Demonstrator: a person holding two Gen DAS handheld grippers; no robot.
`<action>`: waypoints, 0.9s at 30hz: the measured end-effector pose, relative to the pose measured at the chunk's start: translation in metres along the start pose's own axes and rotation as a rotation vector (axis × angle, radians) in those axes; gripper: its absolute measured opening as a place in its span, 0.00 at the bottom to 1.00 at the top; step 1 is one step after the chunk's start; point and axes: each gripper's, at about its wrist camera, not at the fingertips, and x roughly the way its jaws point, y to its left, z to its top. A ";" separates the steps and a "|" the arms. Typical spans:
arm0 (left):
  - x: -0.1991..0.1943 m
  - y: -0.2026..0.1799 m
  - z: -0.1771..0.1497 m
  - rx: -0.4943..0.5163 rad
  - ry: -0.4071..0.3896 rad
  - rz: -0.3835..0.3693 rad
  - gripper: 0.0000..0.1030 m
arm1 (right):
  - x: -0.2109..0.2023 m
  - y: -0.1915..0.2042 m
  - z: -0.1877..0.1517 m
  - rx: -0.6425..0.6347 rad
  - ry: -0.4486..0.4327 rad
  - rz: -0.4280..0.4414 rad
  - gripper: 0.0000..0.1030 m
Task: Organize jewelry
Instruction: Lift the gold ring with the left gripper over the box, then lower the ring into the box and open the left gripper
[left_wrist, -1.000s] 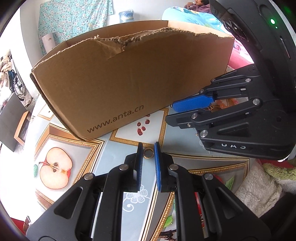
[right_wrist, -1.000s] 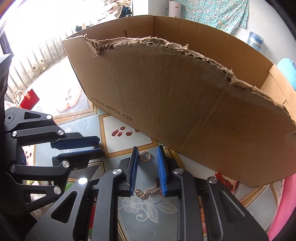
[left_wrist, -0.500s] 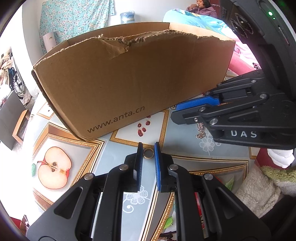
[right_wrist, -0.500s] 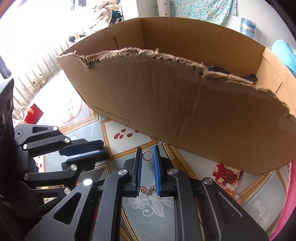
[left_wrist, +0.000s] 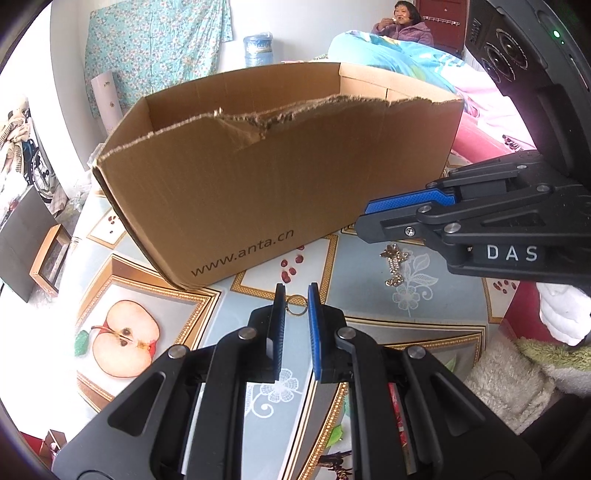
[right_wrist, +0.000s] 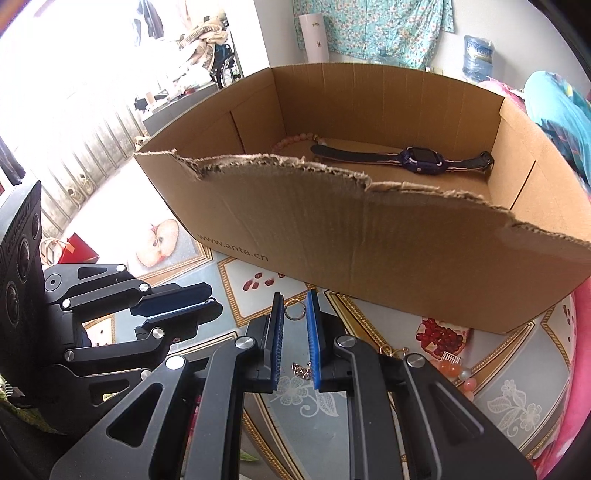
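Right wrist view: ring (right_wrist: 294, 309) pinched at right gripper (right_wrist: 294, 308) tips, chain (right_wrist: 303, 369) dangling beneath.
Left gripper (left_wrist: 296, 304): pinching second ring (left_wrist: 296, 305).
Cardboard box (right_wrist: 369, 236): just beyond, holding watch (right_wrist: 421, 158), beads (right_wrist: 295, 140).
Tablecloth (left_wrist: 369, 288): below.

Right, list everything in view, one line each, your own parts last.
box: one, brown, on the table, front wall torn
watch: one, dark blue, lying inside the box
bracelet: one, pink beads, inside the box, far left corner
chain: one, gold, hanging from the right gripper
ring: one, gold, between the left gripper's pads
beaded piece: one, pink and orange, on the table near the box's right end
table: one, pale blue cover with fruit prints
water jug: one, blue, by the far wall
left gripper: one, black, blue pads, shut on the ring
right gripper: one, black, blue pads, shut on the chain's ring end
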 end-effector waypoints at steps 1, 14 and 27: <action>-0.003 -0.001 0.000 0.004 -0.005 0.004 0.11 | -0.003 0.002 -0.001 -0.001 -0.006 0.000 0.12; -0.081 0.003 0.041 0.019 -0.209 -0.005 0.11 | -0.071 0.014 0.025 -0.015 -0.201 0.035 0.12; -0.022 0.023 0.115 -0.017 -0.121 0.004 0.11 | -0.046 -0.030 0.085 0.130 -0.174 0.016 0.12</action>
